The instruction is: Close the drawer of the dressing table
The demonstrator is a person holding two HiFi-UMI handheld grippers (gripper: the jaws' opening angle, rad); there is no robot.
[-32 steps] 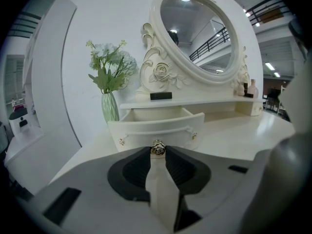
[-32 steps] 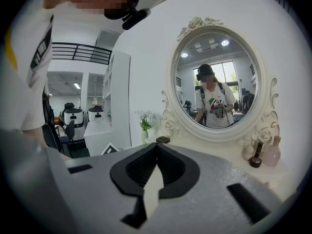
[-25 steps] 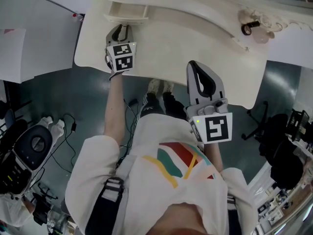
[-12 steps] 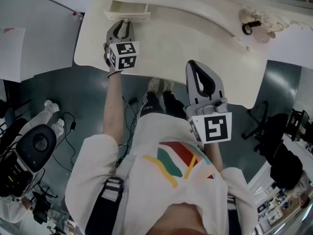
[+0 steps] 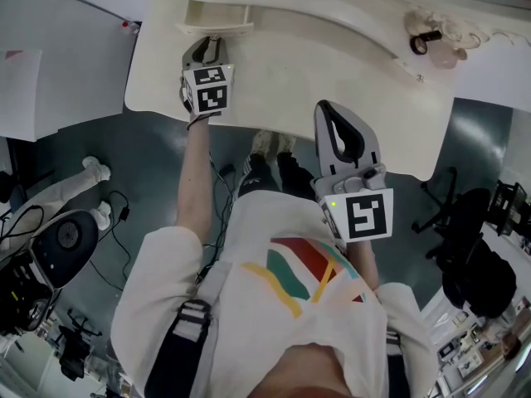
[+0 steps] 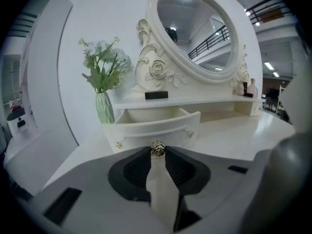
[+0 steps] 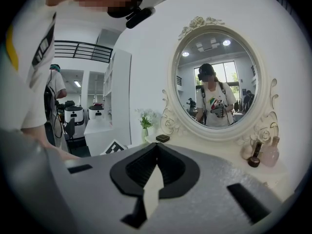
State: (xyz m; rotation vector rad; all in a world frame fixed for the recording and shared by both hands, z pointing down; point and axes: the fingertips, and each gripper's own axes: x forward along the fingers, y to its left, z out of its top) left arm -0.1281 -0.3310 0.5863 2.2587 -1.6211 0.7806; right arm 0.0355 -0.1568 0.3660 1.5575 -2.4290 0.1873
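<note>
We've got the left gripper (image 5: 211, 41) pinched narrow on the gold knob (image 6: 157, 149) of the open drawer (image 6: 153, 126), drawer straight ahead, so push fwd; right gripper (image 5: 338, 135), shut & empty, sits well back from the drawer.

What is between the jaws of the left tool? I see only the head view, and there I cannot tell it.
Observer: The left gripper view shows the left tool closed on the golden knob of the open drawer.
Operator: What is the green thing left of the drawer?
Observer: A green vase with pale flowers, behind the drawer's left corner.
Operator: And the right tool?
Observer: The right gripper view shows the right tool with its jaws together, nothing between them.
</note>
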